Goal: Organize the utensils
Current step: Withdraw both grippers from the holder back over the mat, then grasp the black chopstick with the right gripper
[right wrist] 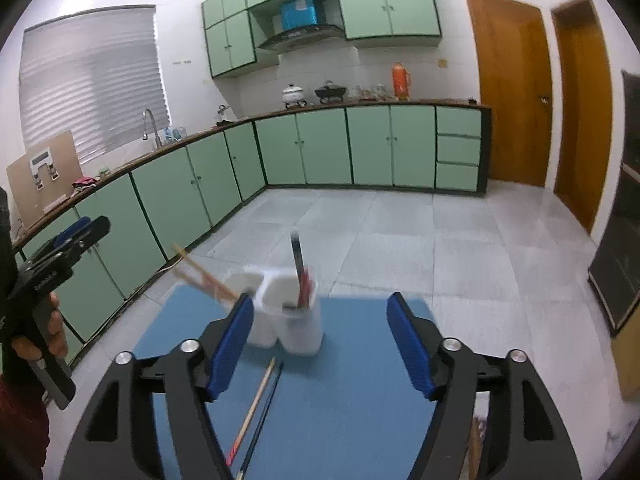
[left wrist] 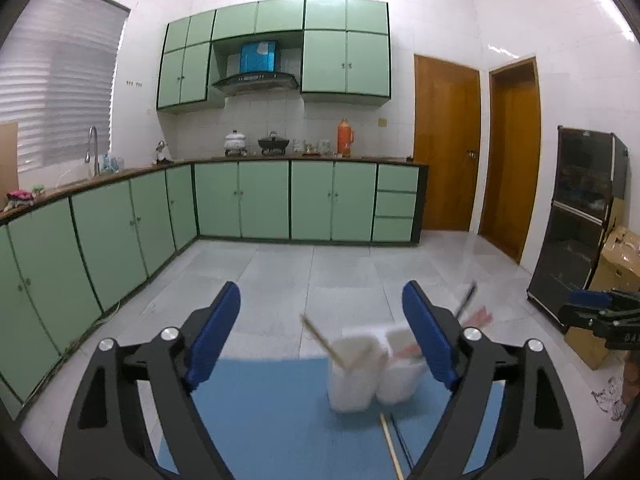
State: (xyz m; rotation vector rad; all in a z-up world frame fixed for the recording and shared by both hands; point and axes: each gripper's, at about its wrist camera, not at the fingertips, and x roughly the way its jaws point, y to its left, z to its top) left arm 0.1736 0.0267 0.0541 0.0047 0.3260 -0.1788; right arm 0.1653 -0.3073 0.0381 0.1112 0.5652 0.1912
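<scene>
Chopsticks [right wrist: 256,404] are still lying loose on the blue mat [right wrist: 352,400] of the table, a pale one and a dark one side by side, just in front of the white two-compartment holder [right wrist: 288,320]. Other sticks are already stood in the holder: pale ones leaning out of one compartment, dark and red ones in the other (blur hides the count). The step in hand is judged to be the reach for the loose pair. The left hand-held gripper [left wrist: 320,340] and the right hand-held gripper [right wrist: 320,340] are both held with jaws apart and nothing between them. Next, one gripper must be lowered over a single stick and closed across it.
</scene>
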